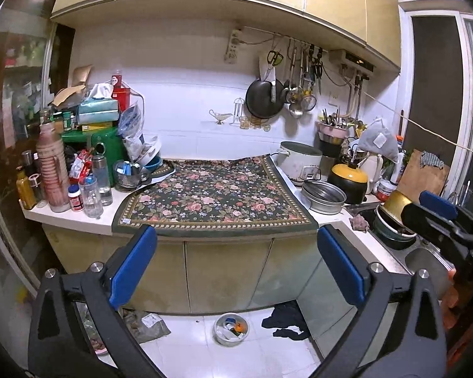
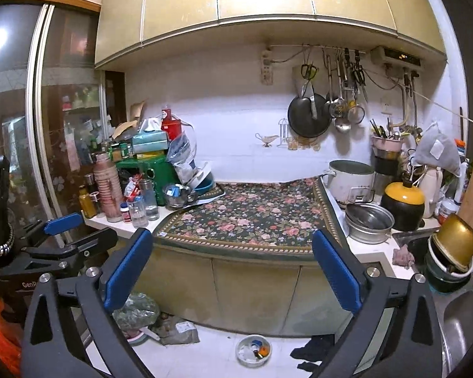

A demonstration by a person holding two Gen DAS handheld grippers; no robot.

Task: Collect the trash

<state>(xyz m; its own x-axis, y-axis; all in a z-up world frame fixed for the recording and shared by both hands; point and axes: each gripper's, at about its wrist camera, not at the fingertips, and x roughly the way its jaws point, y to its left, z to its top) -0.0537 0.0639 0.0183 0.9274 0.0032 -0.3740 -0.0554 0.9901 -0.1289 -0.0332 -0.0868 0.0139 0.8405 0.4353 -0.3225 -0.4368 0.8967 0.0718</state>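
White floor tiles hold the trash: a small round bowl (image 1: 231,328) (image 2: 253,350) with scraps of blue, orange and white in it sits on the floor in front of the cabinet doors (image 1: 227,271) (image 2: 252,289). Just to the right of the bowl lies a dark crumpled cloth (image 1: 288,319) (image 2: 313,351). To the left of the bowl, against the foot of the cabinet, rests a grey bag with a white label (image 1: 151,324) (image 2: 179,330), and in the right wrist view a greenish plastic bag (image 2: 135,312) sits further left still.

Both grippers hang in the air above that floor, well apart from the bowl. The left gripper (image 1: 236,271) has its jaws spread wide with nothing between them; the right gripper (image 2: 230,271) is likewise spread wide and empty.

Above the bowl, the counter carries a floral mat (image 1: 214,198) (image 2: 252,217) whose front edge hangs over the cabinet. Left of the mat stand crowded bottles and jars around a green box (image 1: 101,145) (image 2: 148,170). Right of the mat are a white pot (image 1: 299,160) (image 2: 351,181), a steel pan (image 1: 323,195) (image 2: 369,223) and a black and yellow kettle (image 1: 347,182) (image 2: 402,204), then a sink (image 1: 425,261) (image 2: 463,318). A black frying pan (image 1: 263,97) (image 2: 309,119) hangs on the wall above the mat.
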